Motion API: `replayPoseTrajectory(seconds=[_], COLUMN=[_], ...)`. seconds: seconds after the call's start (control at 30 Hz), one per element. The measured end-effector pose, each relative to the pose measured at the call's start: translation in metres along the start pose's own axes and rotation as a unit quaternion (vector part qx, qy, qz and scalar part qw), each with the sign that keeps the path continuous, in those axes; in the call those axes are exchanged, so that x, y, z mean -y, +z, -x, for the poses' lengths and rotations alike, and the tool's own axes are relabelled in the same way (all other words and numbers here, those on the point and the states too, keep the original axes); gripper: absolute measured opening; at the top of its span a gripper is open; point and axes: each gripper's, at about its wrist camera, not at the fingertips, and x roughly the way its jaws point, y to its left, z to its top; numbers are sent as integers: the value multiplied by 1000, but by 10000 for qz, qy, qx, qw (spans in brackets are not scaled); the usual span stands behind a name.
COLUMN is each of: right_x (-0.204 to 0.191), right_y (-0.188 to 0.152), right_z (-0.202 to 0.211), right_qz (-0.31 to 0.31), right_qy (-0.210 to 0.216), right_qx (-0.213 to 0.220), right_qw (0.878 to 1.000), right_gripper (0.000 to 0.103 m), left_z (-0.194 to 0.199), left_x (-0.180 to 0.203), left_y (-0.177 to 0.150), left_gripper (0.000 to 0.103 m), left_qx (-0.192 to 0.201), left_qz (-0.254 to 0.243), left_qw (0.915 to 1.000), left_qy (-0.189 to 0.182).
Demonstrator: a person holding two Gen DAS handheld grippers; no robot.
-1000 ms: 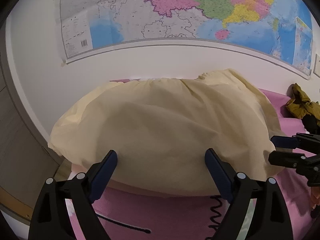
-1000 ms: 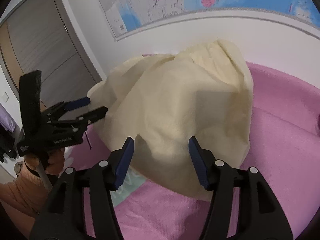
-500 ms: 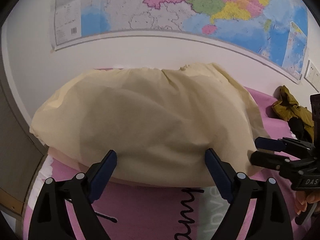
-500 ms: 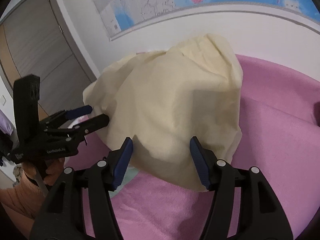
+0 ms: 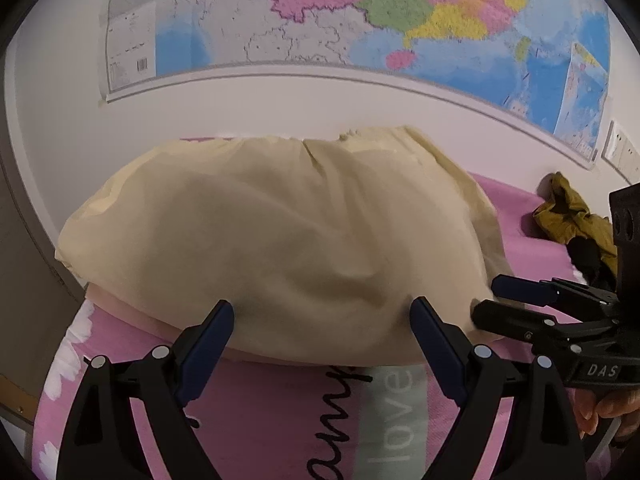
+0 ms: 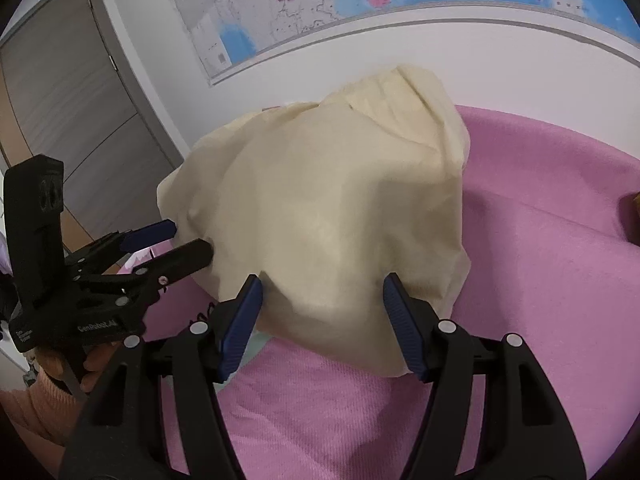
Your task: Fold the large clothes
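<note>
A large cream garment (image 5: 280, 240) lies folded in a puffy heap on a pink bed cover (image 5: 280, 420); it also shows in the right wrist view (image 6: 340, 208). My left gripper (image 5: 322, 320) is open, its fingers just short of the garment's near edge. My right gripper (image 6: 322, 296) is open at the garment's near right corner, holding nothing. The right gripper also shows at the right of the left wrist view (image 5: 492, 300). The left gripper shows at the left of the right wrist view (image 6: 192, 240), its tips against the garment's left edge.
A map (image 5: 360, 20) hangs on the white wall behind the bed. An olive and black garment (image 5: 576, 224) lies at the far right of the bed. A grey door (image 6: 60, 120) stands to the left. The pink cover (image 6: 540, 280) stretches to the right.
Both grippers have come down and closer to the garment's near edge. The garment has sunk flatter onto the bed. Both grippers stay open.
</note>
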Motion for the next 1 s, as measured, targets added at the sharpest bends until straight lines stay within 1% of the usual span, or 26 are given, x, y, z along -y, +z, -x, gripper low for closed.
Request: replayPoseTrajectory(seconds=[0.2, 0.37, 0.4, 0.5, 0.53, 0.57, 0.63, 0.67, 0.87, 1.0], right_x=[1, -4, -5, -7, -9, -10, -13, -15, -25, -30], right_y=[1, -1, -2, -6, -7, -8, -7, -7, -11, -15], right_z=[12, 22, 24, 29, 30, 31, 33, 34, 43, 50], right_qz=[-124, -32, -18, 5, 13, 35, 79, 87, 297, 366], right_qy=[97, -21, -45, -76, -86, -89, -116, -115, -241, -290], right_qx=[145, 329, 366, 401, 410, 427, 461, 476, 601, 682], right_qw=[9998, 9995, 9993, 9992, 9991, 9990, 9988, 9988, 9975, 9966], right_gripper=[64, 67, 69, 76, 79, 79, 80, 82, 90, 92], left_z=[6, 13, 14, 22, 24, 26, 30, 32, 42, 49], left_x=[1, 6, 6, 7, 7, 7, 7, 7, 3, 1], left_y=[-1, -2, -2, -3, -3, -3, -4, -5, -10, -17], left_gripper=[86, 87, 88, 88, 91, 94, 95, 96, 96, 96], left_qx=[73, 183, 200, 306, 332, 352, 432, 471, 507, 522], left_qz=[120, 131, 136, 209, 227, 245, 293, 314, 511, 658], left_qw=[9999, 9997, 9997, 9993, 9992, 9991, 9986, 9983, 9973, 9964], left_qy=[-46, 26, 25, 61, 65, 66, 104, 113, 118, 109])
